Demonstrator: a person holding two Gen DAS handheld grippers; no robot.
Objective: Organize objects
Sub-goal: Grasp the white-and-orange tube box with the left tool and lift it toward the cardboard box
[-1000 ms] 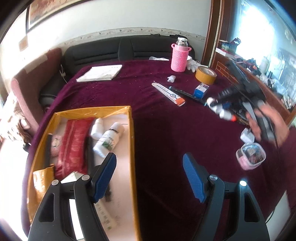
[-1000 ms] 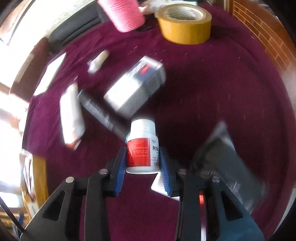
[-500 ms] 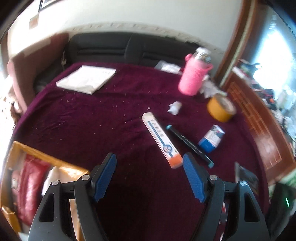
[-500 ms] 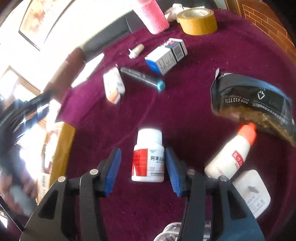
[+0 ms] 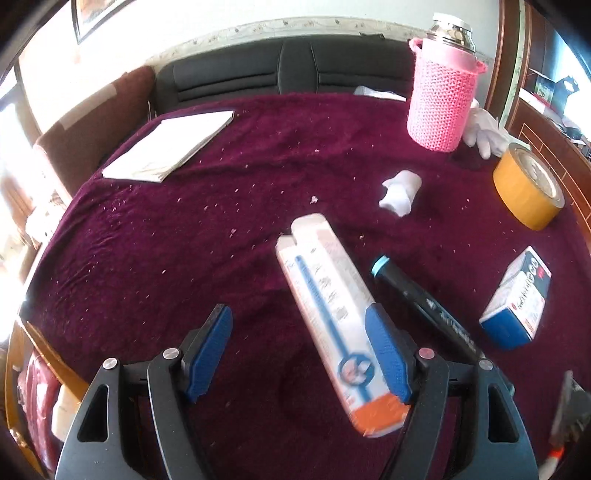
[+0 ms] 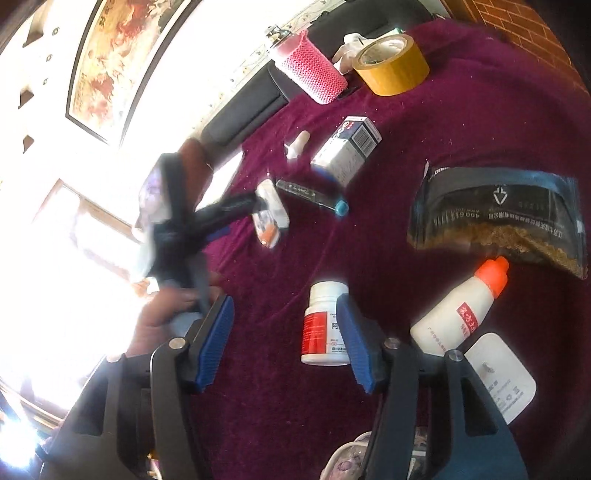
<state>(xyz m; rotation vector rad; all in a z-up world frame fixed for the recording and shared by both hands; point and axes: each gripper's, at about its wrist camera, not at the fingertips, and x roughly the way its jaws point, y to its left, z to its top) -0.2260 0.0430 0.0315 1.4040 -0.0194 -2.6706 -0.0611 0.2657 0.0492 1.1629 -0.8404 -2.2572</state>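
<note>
Pink knitted sleeve holds a steel flask.

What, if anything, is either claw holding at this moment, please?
Nothing: the left claw is open around the long white box, and the right claw is open too.

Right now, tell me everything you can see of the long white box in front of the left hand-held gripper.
The long white box looks like thin cardboard, white with a blue stripe, a round blue logo and an orange end nearest the camera. It lies flat on the purple cloth, angled away to the left. The open left hand-held gripper straddles its near end; the right finger's blue pad overlaps it. A black marker lies alongside.
</note>
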